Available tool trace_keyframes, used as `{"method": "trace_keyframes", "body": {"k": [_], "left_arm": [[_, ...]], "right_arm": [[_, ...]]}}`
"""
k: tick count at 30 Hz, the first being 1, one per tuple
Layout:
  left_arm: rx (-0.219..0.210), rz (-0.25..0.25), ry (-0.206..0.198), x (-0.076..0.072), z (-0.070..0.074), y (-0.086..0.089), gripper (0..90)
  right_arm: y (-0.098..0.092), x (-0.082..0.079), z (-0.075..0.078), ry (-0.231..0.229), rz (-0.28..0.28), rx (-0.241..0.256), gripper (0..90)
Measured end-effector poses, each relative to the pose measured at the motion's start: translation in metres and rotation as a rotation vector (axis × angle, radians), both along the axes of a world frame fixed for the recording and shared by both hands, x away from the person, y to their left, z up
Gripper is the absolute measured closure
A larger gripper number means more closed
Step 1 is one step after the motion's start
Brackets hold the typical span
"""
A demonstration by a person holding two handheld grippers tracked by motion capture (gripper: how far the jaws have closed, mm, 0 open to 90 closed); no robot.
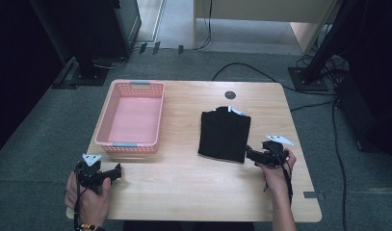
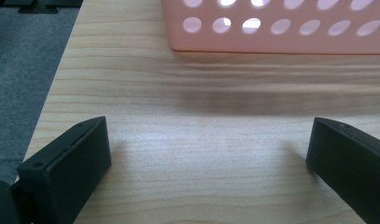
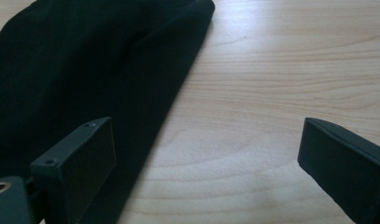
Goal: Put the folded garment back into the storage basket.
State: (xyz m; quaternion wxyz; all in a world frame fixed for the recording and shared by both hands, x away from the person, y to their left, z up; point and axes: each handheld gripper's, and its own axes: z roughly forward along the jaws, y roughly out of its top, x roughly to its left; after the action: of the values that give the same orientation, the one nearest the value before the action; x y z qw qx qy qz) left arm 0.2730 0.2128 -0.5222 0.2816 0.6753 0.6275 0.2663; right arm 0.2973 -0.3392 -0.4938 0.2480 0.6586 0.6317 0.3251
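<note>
With our right gripper (image 1: pixel 250 155) fingers spread wide at the near right corner of the folded black garment (image 1: pixel 224 134) on the counter (image 1: pixel 193 178), we risk pinching only 1 layer and unfolding it, while our left gripper (image 1: pixel 117 171) waits open near the pink basket (image 1: pixel 131 144).

Right hand-held black gripper (image 1: pixel 252 155) at the near right corner of a folded black cloth garment (image 1: pixel 224 134), jaws pointing toward it. Left hand-held black gripper (image 1: pixel 117 172) low over a light wooden table (image 1: pixel 193 187), just before a pink perforated plastic basket (image 1: pixel 129 144).
</note>
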Motion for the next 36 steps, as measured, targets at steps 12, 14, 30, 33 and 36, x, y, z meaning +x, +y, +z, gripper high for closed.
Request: {"method": "trace_keyframes", "body": {"k": [12, 14, 30, 33, 36], "left_arm": [[0.000, 0.000, 0.000, 0.000, 0.000, 0.000, 0.0], [0.000, 0.000, 0.000, 0.000, 0.000, 0.000, 0.0], [0.000, 0.000, 0.000, 0.000, 0.000, 0.000, 0.0], [0.000, 0.000, 0.000, 0.000, 0.000, 0.000, 0.0], [0.000, 0.000, 0.000, 0.000, 0.000, 0.000, 0.0]], "right_arm": [[0.015, 0.016, 0.005, 0.002, -0.007, 0.006, 4.2], [0.018, 0.019, 0.006, 0.004, -0.003, 0.006, 4.2], [0.040, 0.039, 0.012, 0.010, 0.023, 0.011, 4.0], [0.045, 0.043, 0.012, 0.010, 0.037, 0.005, 4.0], [0.051, 0.047, 0.013, 0.009, 0.042, 0.004, 4.0]]}}
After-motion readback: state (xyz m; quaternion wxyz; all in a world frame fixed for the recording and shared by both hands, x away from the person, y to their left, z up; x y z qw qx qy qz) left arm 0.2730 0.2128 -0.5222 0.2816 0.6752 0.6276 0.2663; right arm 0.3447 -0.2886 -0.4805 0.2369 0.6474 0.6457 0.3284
